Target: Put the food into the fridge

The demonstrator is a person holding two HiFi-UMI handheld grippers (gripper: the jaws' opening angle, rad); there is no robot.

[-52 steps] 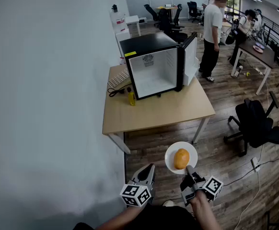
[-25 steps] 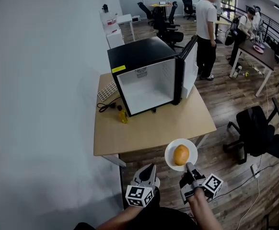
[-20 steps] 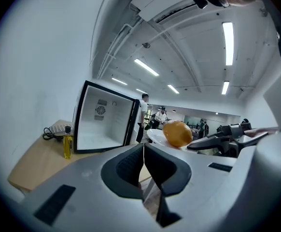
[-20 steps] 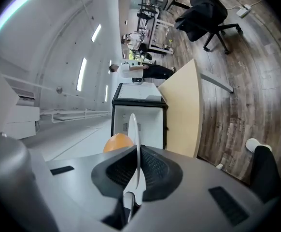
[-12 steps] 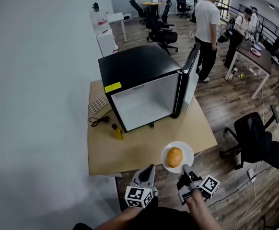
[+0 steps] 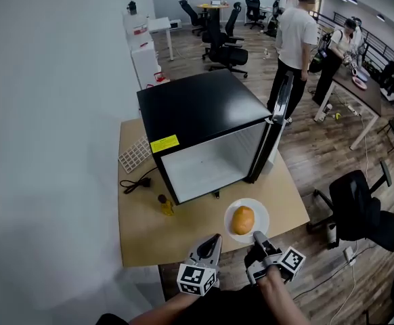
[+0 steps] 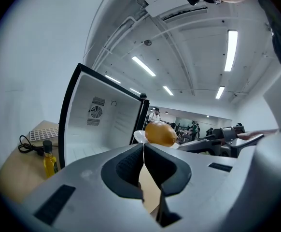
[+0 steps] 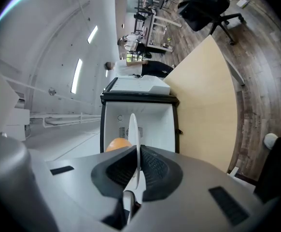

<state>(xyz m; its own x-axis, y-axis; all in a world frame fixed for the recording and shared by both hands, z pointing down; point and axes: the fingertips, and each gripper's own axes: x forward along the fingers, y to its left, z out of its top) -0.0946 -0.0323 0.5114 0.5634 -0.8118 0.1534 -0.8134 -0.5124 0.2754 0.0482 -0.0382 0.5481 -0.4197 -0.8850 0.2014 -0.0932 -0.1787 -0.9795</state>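
Observation:
A black mini fridge stands on a wooden table with its door swung open to the right and its white inside bare. My right gripper is shut on the near rim of a white plate that carries an orange-brown round food item. The plate hangs over the table's front edge, in front of the fridge opening. In the right gripper view the plate stands edge-on between the jaws, with the food to its left. My left gripper is shut and empty, just left of the plate.
A small yellow bottle, a black cable with plug and a white grid rack lie on the table left of the fridge. A black office chair stands to the right. People stand behind the fridge.
The view has closed in on the table and fridge. The plate with the food has moved from over the floor to over the table's front edge. Both grippers remain shut.

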